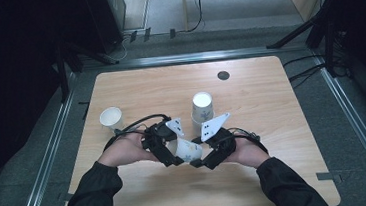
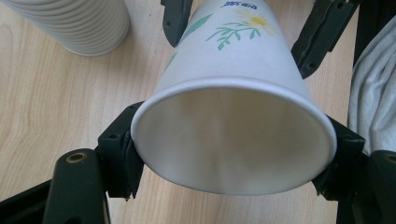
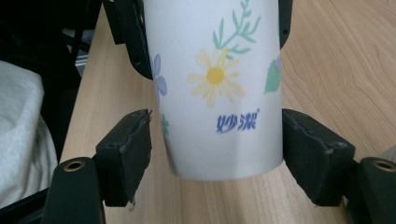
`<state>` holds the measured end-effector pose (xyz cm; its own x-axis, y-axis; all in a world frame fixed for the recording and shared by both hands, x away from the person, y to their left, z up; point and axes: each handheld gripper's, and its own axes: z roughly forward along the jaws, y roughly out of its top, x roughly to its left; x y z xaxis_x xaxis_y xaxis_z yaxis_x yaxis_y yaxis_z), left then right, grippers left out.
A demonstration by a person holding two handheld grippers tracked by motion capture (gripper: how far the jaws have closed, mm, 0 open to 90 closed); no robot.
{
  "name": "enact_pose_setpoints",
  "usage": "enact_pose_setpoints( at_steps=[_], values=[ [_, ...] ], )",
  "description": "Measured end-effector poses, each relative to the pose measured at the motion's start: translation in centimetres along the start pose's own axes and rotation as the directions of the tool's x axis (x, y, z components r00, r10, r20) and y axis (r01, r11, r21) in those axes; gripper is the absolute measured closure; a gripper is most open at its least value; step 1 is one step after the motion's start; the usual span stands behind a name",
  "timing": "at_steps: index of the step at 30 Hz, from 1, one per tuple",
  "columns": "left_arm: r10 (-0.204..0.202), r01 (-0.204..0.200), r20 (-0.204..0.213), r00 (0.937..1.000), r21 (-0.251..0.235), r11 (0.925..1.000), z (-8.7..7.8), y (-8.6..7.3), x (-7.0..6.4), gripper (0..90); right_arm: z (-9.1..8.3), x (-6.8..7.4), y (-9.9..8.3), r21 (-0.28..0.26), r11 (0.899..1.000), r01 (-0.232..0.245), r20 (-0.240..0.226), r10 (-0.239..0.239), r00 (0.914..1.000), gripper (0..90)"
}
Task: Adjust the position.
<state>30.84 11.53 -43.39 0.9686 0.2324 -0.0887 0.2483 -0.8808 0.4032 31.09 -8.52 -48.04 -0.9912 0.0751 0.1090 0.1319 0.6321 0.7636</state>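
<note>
The cup [image 1: 189, 149] lies on its side between both claws, near the table's [image 1: 277, 175] front edge, in front of the cup stack [image 1: 202, 109]. Left claw [image 1: 172, 160] clamps its rim end. Its long axis runs across to the right claw [image 1: 199, 163], whose jaws flank the base, with a slight gap on one side.

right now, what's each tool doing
left tool: closed on the paper cup at its rim.
right tool: open around the cup's base, with a gap at one jaw.
</note>
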Motion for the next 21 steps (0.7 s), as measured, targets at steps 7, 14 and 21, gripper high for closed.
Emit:
enact_pose_setpoints(
  at_steps=[7, 14, 21],
  values=[
    [0.024, -0.024, -0.002, 0.9997, 0.019, 0.9995, 0.41, 0.36, -0.36, 25.4, 0.53, 0.18, -0.01, 0.016, 1.0, 0.007, -0.001, -0.007, 1.0, 29.0],
    [0.032, -0.032, 0.006, 0.9995, 0.016, 0.9994, 0.7, 0.48, -0.54, 25.3, 0.72, 0.3, 0.05, 0.026, 1.0, 0.015, -0.012, -0.015, 0.9998, 33.6],
    [0.05, -0.05, 0.003, 0.9988, -0.008, 0.9987, 0.62, 0.34, -0.47, 22.2, 0.59, 0.43, 0.09, 0.026, 0.999, 0.027, -0.001, -0.027, 0.9996, 34.3]
  ],
)
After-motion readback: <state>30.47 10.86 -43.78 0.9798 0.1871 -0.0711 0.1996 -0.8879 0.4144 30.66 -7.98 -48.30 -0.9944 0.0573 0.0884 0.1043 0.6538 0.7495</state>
